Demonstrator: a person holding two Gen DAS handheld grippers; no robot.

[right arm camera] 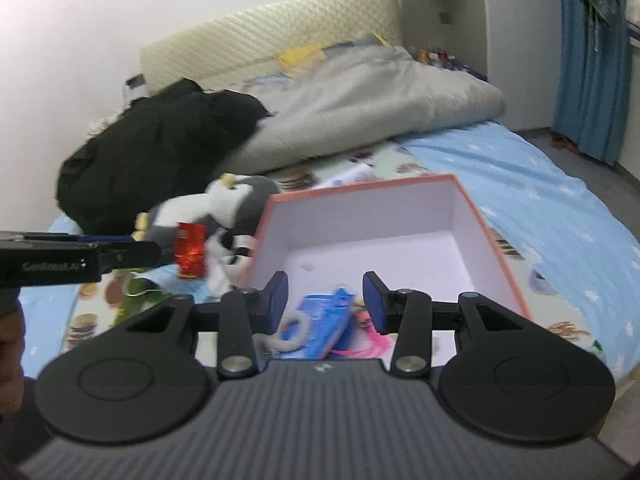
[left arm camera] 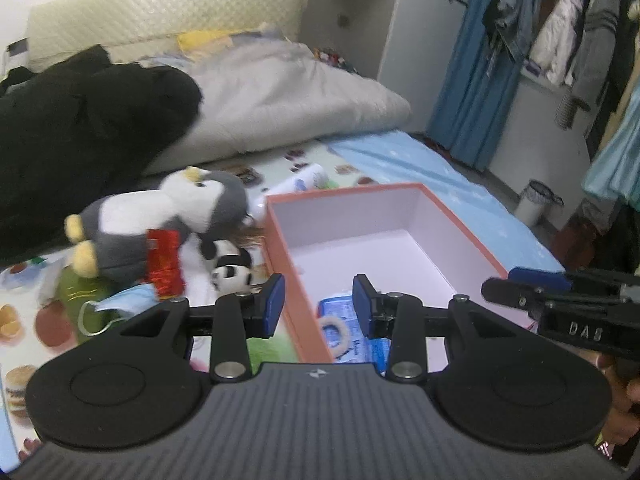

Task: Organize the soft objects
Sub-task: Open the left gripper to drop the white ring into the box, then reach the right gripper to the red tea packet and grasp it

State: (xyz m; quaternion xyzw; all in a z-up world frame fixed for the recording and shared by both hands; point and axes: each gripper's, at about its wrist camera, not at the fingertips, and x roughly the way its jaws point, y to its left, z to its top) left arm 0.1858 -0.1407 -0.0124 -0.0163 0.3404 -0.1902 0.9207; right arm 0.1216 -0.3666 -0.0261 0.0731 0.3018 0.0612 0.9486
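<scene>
An orange-rimmed box (left arm camera: 352,192) (right arm camera: 360,186) with a white inside sits on the bed. In its near end lie a blue packet (left arm camera: 340,312) (right arm camera: 324,316), a fuzzy ring (left arm camera: 334,334) (right arm camera: 294,332) and a pink item (right arm camera: 372,344). Left of the box are a grey-and-white penguin plush (left arm camera: 192,208) (right arm camera: 224,200), a small panda plush (left arm camera: 232,268), a shiny red item (left arm camera: 164,264) and a blue face mask (left arm camera: 120,304). My left gripper (left arm camera: 318,306) hangs open over the box's near left wall. My right gripper (right arm camera: 327,302) is open above the packet, holding nothing.
A black coat (left arm camera: 80,128) and a rolled grey quilt (left arm camera: 288,96) fill the back of the bed. A white bottle (left arm camera: 304,180) lies behind the box. Clothes (left arm camera: 560,32) hang at the right, and a small bin (left arm camera: 536,200) stands on the floor.
</scene>
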